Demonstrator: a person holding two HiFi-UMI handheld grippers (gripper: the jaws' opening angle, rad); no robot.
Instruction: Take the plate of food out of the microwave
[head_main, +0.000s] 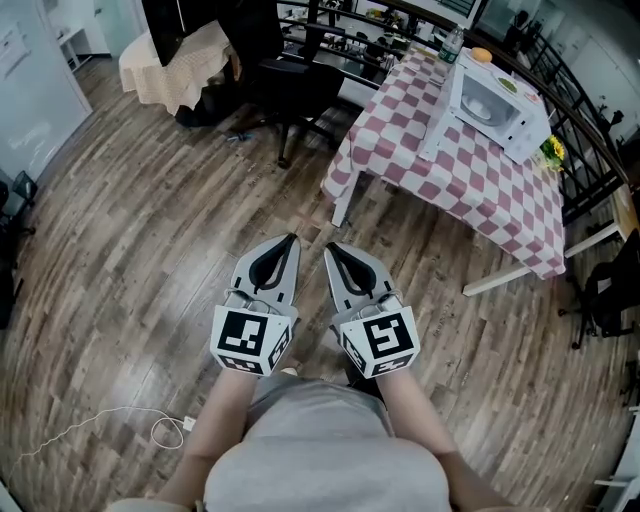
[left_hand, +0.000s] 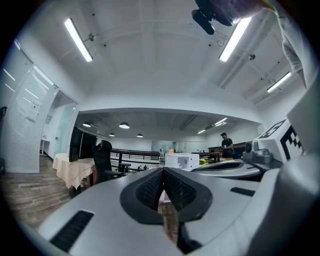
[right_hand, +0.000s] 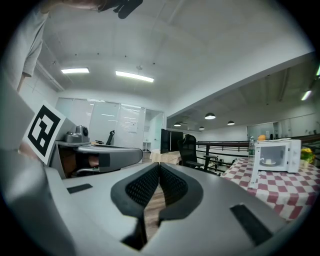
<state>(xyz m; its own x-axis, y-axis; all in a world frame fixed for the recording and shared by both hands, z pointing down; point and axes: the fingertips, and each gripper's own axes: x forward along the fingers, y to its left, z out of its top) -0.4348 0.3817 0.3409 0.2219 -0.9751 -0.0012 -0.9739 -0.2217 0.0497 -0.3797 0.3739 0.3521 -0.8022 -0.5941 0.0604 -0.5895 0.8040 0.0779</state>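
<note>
A white microwave (head_main: 497, 105) stands on a pink-and-white checked table (head_main: 450, 175) at the far right, its door (head_main: 440, 125) swung open. Inside it shows a pale plate (head_main: 482, 108); the food on it is too small to make out. The microwave (right_hand: 276, 156) also appears in the right gripper view with the plate (right_hand: 270, 161) inside, and small and distant as the microwave (left_hand: 182, 161) in the left gripper view. My left gripper (head_main: 291, 240) and right gripper (head_main: 330, 247) hang side by side over the wooden floor, well short of the table. Both are shut with nothing between them.
An orange (head_main: 481, 55) lies on top of the microwave, a water bottle (head_main: 451, 45) stands behind it and yellow flowers (head_main: 551, 152) beside it. A black office chair (head_main: 290, 90) and a cream-draped table (head_main: 175, 65) stand at the back. A white cable (head_main: 110, 425) lies on the floor.
</note>
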